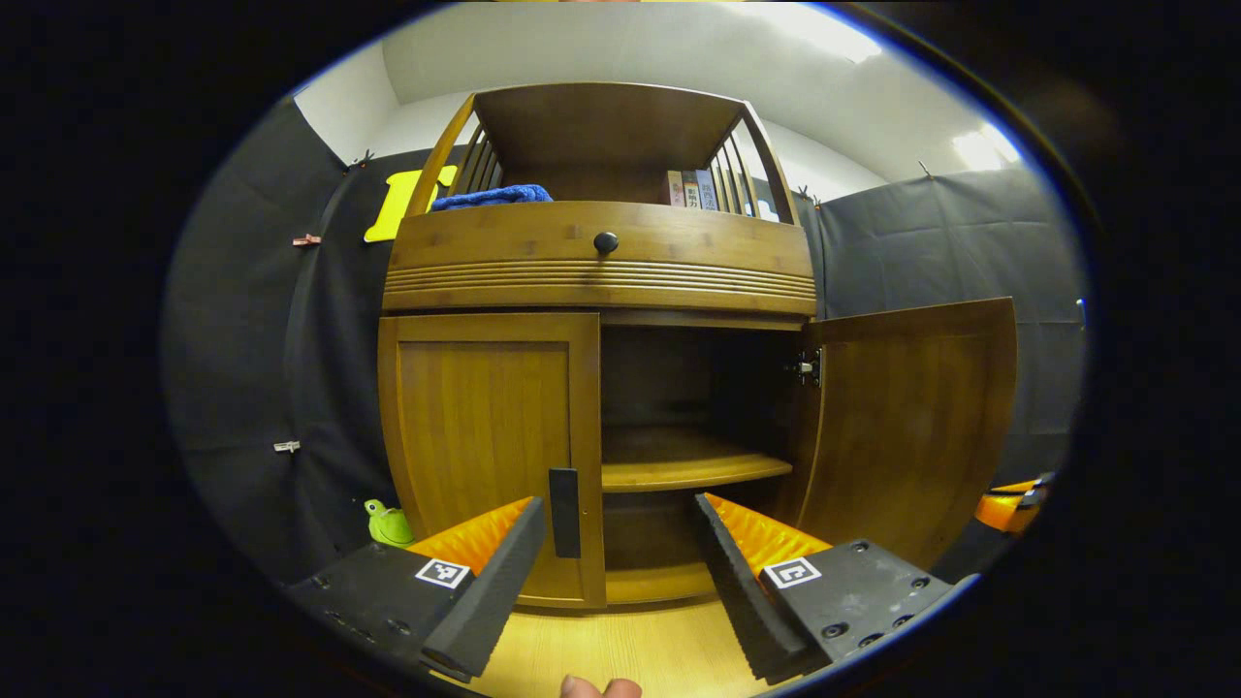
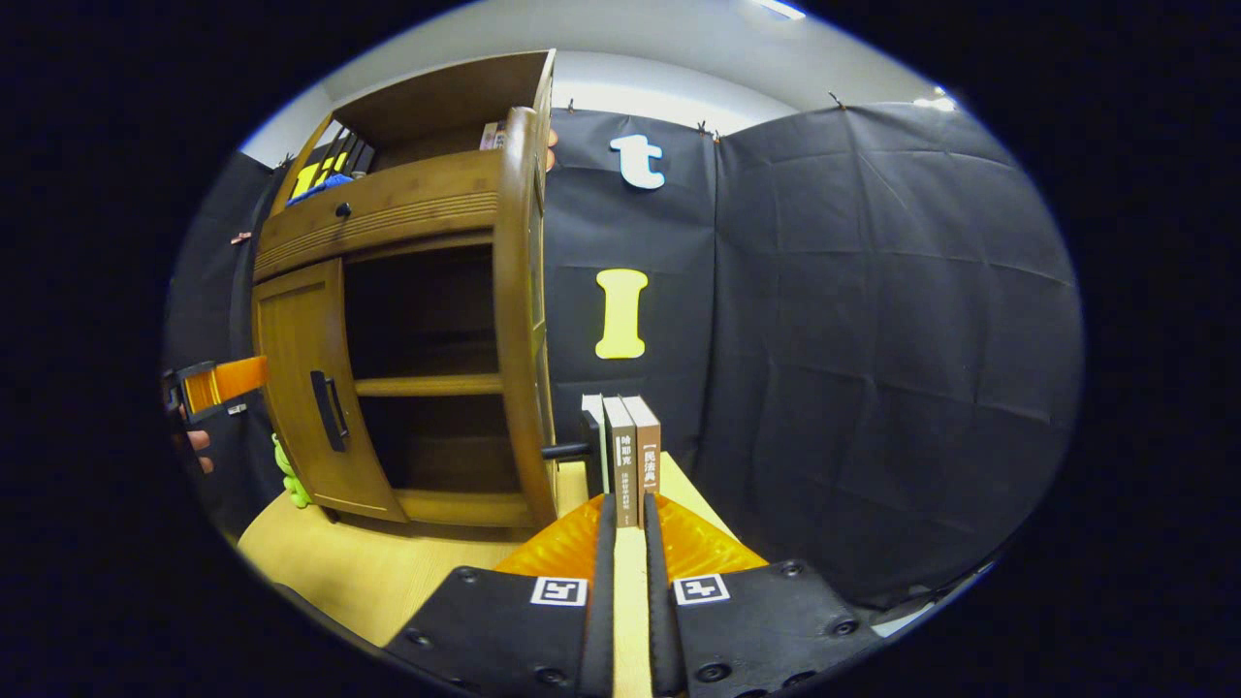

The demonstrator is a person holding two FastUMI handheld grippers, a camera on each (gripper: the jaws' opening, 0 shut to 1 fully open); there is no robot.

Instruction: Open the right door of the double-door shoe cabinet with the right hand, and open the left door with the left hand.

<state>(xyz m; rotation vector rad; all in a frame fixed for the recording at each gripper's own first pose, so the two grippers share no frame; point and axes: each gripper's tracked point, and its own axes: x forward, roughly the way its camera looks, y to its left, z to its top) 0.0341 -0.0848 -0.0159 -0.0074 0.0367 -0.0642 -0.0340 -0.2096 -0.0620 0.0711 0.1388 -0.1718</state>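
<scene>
Cabinet interior (image 1: 679,388) dark, right door (image 1: 911,417) edge-on beside books (image 2: 625,456)

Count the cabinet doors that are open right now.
1 of 2. The right door is swung open past the shelf; the left door is shut, its handle ungrasped.

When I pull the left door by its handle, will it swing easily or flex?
The left door looks like a rigid framed wood panel, so it should hardly flex. The right door stands wide open on a hinge, so this one probably swings alike. Its handle is slim; the open left gripper may slip.
</scene>
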